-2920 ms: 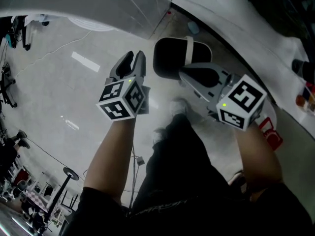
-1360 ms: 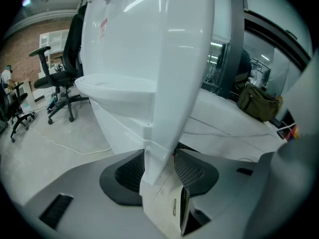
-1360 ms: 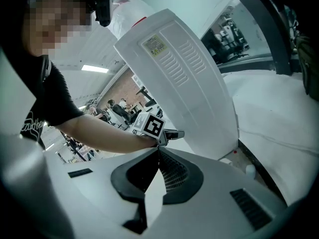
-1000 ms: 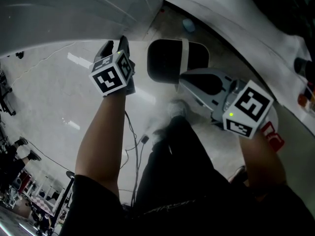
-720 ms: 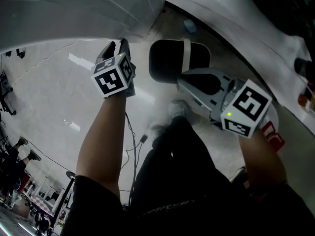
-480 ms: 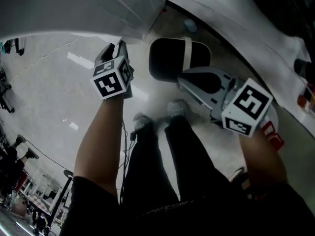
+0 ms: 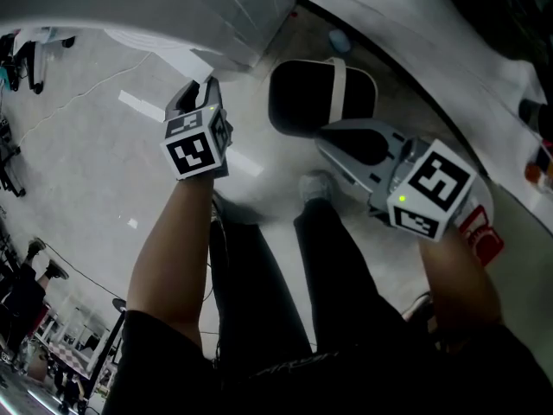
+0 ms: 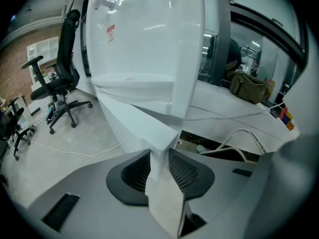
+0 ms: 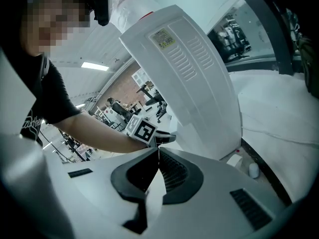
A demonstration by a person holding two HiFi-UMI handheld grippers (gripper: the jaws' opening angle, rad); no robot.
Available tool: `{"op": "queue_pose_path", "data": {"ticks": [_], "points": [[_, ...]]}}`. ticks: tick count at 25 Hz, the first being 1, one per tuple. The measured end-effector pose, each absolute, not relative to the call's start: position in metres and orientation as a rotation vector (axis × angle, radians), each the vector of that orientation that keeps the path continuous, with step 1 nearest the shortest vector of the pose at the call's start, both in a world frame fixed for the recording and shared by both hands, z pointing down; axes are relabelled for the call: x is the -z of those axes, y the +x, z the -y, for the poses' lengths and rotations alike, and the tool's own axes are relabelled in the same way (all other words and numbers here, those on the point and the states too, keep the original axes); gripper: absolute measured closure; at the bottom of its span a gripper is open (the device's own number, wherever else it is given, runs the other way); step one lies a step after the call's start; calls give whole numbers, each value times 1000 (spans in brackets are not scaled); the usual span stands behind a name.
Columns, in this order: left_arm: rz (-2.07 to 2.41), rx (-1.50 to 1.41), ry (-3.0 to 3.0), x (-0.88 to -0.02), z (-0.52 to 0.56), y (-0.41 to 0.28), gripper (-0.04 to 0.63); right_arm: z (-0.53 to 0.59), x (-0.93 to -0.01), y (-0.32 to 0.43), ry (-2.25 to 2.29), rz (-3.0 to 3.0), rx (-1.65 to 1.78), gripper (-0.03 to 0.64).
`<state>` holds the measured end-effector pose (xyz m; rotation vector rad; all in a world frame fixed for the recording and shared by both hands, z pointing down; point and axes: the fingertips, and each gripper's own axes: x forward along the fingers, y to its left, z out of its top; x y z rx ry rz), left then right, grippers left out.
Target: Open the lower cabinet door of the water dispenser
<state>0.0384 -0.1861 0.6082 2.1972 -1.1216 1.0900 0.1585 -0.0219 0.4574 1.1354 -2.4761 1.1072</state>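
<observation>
Left tool (image 8: 159, 166) is being closed on the free edge of the white plastic lower cabinet door (image 8: 134, 121), which stands ajar from the tall white water dispenser (image 8: 144, 34), presumably so it can be pulled wider. Right tool (image 9: 158, 158) is held shut and empty, aside.

No print readable from here, small red sticker (image 8: 110, 32) near the top left edge of the water dispenser (image 8: 149, 49) front, lettering too fine, white label (image 9: 162, 38) with yellow marks at the top of its vented back panel, illegible, red item (image 7: 479, 239) with white lettering, partly hidden, unread.
</observation>
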Motion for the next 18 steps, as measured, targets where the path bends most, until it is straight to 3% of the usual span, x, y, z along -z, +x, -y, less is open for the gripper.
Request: {"op": "queue_pose_path", "data": {"ticks": [18], "points": [[1002,-1156,2244,-609,179,-25,491,23,-458,78,1201,2456,-1163,603]]}}
